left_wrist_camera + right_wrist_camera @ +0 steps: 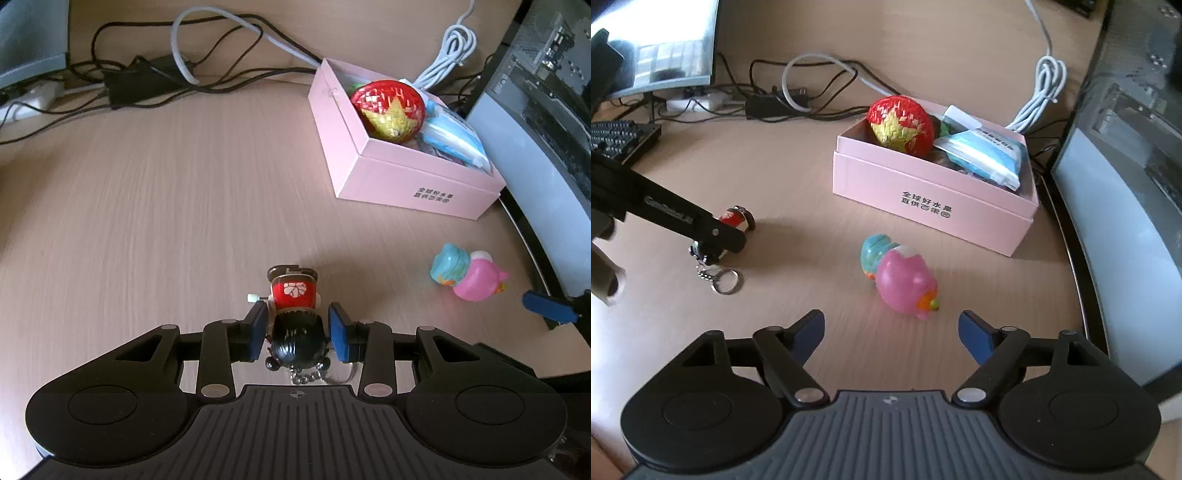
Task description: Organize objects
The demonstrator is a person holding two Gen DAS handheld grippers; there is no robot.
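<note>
A small wind-up doll keychain (293, 321) with a black head and red body lies on the wooden desk between the blue pads of my left gripper (298, 329). The pads sit close beside it; contact is unclear. In the right wrist view the doll (733, 221) shows behind the left gripper's arm, its key ring (727, 281) on the desk. A pink and teal squishy toy (899, 275) lies just ahead of my right gripper (891, 332), which is open and empty. The toy also shows in the left wrist view (467, 277). A pink box (923, 199) holds a red woven ball (901, 123).
The box also holds blue-white packets (982, 155). Black and white cables (166, 74) lie at the back of the desk. A monitor (665, 44) and keyboard (617, 140) stand at the left, a computer case (1126, 184) along the right edge.
</note>
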